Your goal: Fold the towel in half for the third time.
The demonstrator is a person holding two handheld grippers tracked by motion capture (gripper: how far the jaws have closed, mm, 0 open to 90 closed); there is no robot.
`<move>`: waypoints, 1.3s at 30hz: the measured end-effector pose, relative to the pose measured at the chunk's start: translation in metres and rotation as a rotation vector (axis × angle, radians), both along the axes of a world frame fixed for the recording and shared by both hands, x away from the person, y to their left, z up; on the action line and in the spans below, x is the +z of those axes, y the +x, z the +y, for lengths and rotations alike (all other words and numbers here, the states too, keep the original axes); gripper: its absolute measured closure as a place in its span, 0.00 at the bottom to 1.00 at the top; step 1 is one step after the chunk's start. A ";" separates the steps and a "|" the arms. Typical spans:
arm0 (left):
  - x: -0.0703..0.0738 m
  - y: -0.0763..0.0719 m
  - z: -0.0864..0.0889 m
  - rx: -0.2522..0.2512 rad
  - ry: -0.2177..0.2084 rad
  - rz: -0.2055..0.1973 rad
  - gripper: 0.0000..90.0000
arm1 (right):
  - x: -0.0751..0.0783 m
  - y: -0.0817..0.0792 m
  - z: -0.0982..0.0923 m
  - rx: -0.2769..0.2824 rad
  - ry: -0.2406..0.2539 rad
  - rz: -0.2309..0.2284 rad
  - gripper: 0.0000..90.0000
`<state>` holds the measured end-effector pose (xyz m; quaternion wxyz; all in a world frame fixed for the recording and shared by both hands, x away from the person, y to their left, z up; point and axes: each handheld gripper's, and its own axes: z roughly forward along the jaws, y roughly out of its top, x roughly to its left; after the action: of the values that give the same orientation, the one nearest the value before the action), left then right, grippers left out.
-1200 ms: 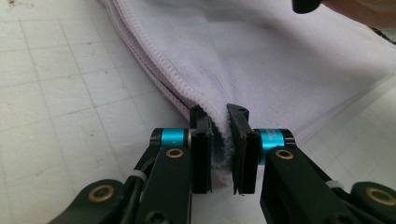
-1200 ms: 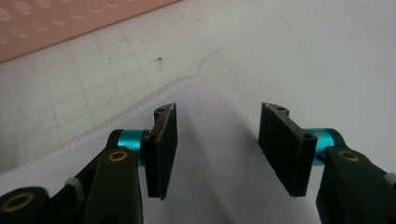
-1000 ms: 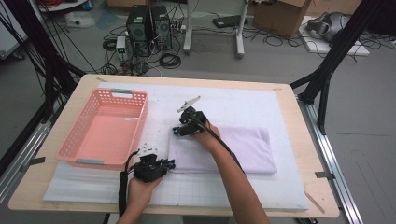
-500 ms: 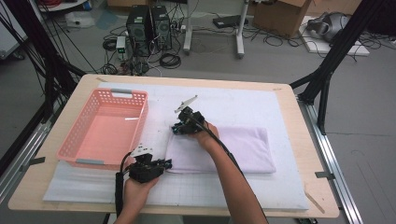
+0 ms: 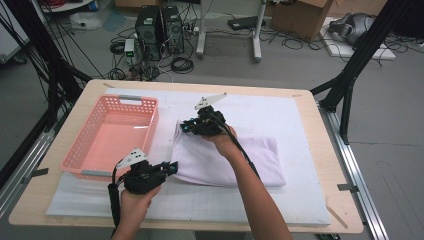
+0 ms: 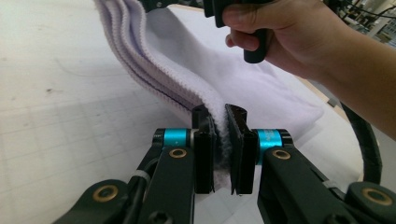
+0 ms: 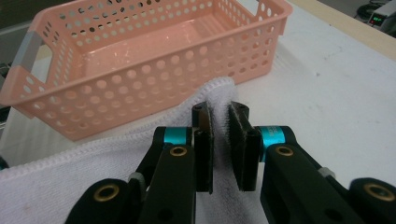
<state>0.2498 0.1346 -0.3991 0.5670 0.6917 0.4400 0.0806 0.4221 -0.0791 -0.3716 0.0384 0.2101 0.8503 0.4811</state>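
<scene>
**Folded towel gripped at two corners, lift under way**

A folded pale lilac towel (image 5: pixel 225 157) is seen on the white mat (image 5: pixel 300 130) that covers the wooden worktop (image 5: pixel 320 150), lying near the middle and toward the near edge. A pink perforated basket (image 5: pixel 112 137) is set just beside it, toward the left edge, and nothing is seen inside it.

The left gripper (image 6: pixel 219 140) is closed on the towel's near left corner; in the left gripper view the layered hem is pinched between the two black pads, which are nearly together. The right gripper (image 7: pixel 219 135) is closed on the far left corner, close to the basket's wall, with a fold of cloth pressed between its pads; its jaws have just been closing on that fold. In the high view the left end of the towel is raised off the mat between the two grippers, while the right end is resting flat.

Judged from this, the grasping step is done: both corners are secured and the left edge is lifted. What is left appears to be the greater part of the work: the towel has yet to be raised clear and either folded over again or carried to the basket. Which is intended cannot be told.
</scene>
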 end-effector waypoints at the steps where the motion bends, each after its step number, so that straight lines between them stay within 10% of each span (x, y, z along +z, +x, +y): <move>1: 0.001 0.000 -0.003 -0.008 -0.004 -0.002 0.91 | 0.000 0.000 -0.002 -0.004 -0.004 0.001 0.90; 39: -0.006 0.041 -0.145 -0.198 0.081 0.038 0.90 | -0.011 -0.010 -0.143 -0.243 -0.038 -0.037 0.90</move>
<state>0.2911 -0.0101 -0.4046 0.5353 0.7556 0.3764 0.0290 0.4122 -0.2216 -0.3824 0.1161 0.3020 0.8265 0.4606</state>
